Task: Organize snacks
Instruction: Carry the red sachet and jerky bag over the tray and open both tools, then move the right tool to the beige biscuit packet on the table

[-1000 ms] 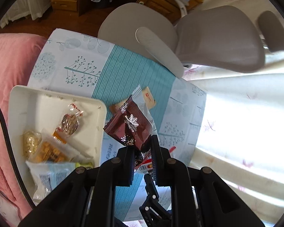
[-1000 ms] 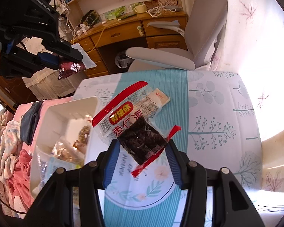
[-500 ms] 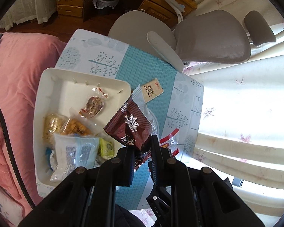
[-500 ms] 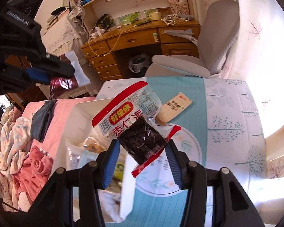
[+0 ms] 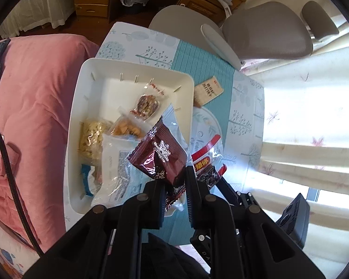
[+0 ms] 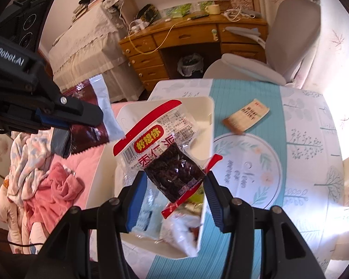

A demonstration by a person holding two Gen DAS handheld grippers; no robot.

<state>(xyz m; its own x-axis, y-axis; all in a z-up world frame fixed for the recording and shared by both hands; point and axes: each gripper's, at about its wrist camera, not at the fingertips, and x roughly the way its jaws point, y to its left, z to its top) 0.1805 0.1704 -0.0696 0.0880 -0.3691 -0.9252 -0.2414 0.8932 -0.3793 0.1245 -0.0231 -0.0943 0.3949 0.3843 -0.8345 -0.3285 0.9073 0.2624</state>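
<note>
Left claw (image 5: 174,183): pinching the dark red snack pack (image 5: 159,157) by its near end. The pack has white snowflakes on it. It hangs in the air over the near right part of the white tray (image 5: 86,88).
Right claw (image 6: 172,186): pinching the clear date pack (image 6: 160,148) from both sides. This pack has a red strip on top and dark fruit inside. It is held up over the tray too.
White tray: sits on the left side of the surface (image 6: 302,139), next to the pink bed cover (image 5: 35,81).
In the tray: a small clear pack of brown nuts (image 5: 147,104) at the far end, an orange cracker pack (image 5: 128,125) just near it, a pale bumpy snack (image 5: 90,137) on the left, and a big white and blue bag (image 5: 116,169) at the near end.
Tan packet (image 6: 246,115): lies flat on the teal stripe of the surface, just right of the tray and not touching it.
Grey chair (image 5: 267,30): stands at the far end of the surface.
Wooden desk (image 6: 186,37): far back behind the chair, with a bin under it.
</note>
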